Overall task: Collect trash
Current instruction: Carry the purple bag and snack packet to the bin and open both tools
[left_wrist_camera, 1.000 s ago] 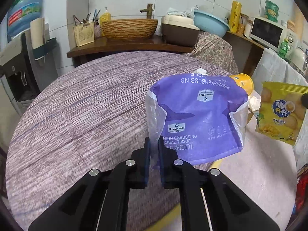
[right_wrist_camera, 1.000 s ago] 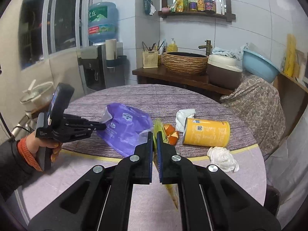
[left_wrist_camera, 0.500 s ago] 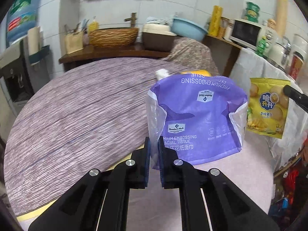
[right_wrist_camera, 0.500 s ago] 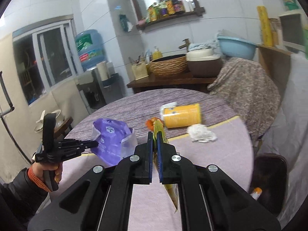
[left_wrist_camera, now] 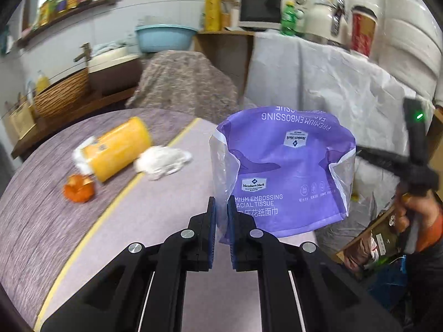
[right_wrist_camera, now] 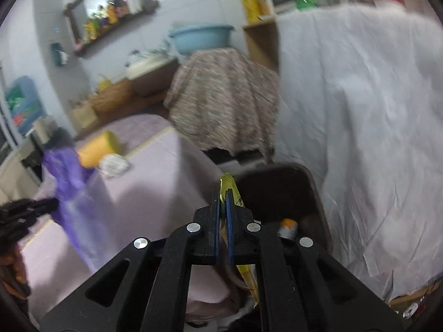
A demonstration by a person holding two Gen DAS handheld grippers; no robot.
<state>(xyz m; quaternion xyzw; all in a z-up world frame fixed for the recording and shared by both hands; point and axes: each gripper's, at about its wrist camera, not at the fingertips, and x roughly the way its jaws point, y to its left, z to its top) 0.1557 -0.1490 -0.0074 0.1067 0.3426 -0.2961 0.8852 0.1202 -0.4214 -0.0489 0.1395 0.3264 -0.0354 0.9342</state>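
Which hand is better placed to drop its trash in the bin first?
Right. The right gripper, shut on the yellow snack bag, is close to the dark bin beside the table. The left gripper, shut on the purple tissue wrapper, is still over the table.

your left gripper and right gripper are matte black, each with two angular arms bearing round silver screws and cut-out slots, and thin blue pads lining the fingers. at the left view's right edge, an orange cuff shows on your dark sleeve.
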